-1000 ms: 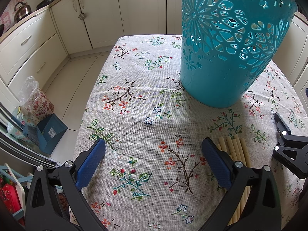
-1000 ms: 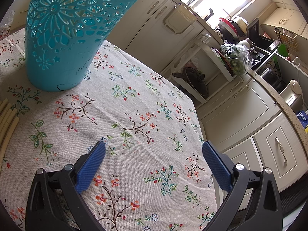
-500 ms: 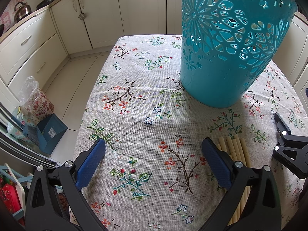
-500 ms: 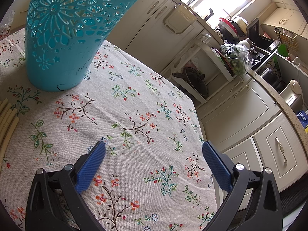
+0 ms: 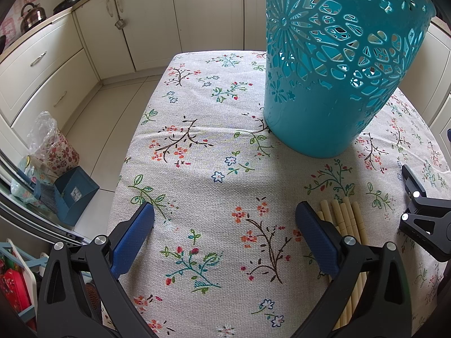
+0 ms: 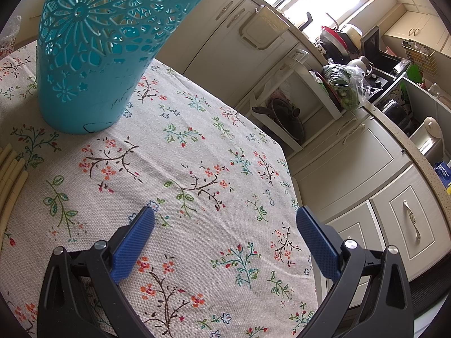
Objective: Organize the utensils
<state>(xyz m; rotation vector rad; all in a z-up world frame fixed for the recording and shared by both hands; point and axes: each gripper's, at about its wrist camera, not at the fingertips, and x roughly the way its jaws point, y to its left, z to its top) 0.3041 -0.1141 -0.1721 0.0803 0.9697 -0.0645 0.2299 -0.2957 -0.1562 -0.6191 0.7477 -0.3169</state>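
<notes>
A tall teal perforated basket (image 5: 335,64) stands upright on the floral tablecloth (image 5: 214,152); it also shows in the right wrist view (image 6: 95,50). Several pale chopsticks (image 5: 348,219) lie in a bundle on the cloth in front of the basket, partly hidden behind my left gripper's right finger; their ends show at the left edge of the right wrist view (image 6: 11,169). My left gripper (image 5: 224,236) is open and empty just left of the chopsticks. My right gripper (image 6: 225,239) is open and empty over the cloth; its body shows in the left wrist view (image 5: 422,219).
The table's left edge drops to a tiled floor with a blue dustpan (image 5: 70,194) and a plastic bag (image 5: 50,146). Cream cabinets (image 5: 141,28) stand behind. To the right of the table are a shelf with a pan (image 6: 284,118) and more cabinets (image 6: 366,174).
</notes>
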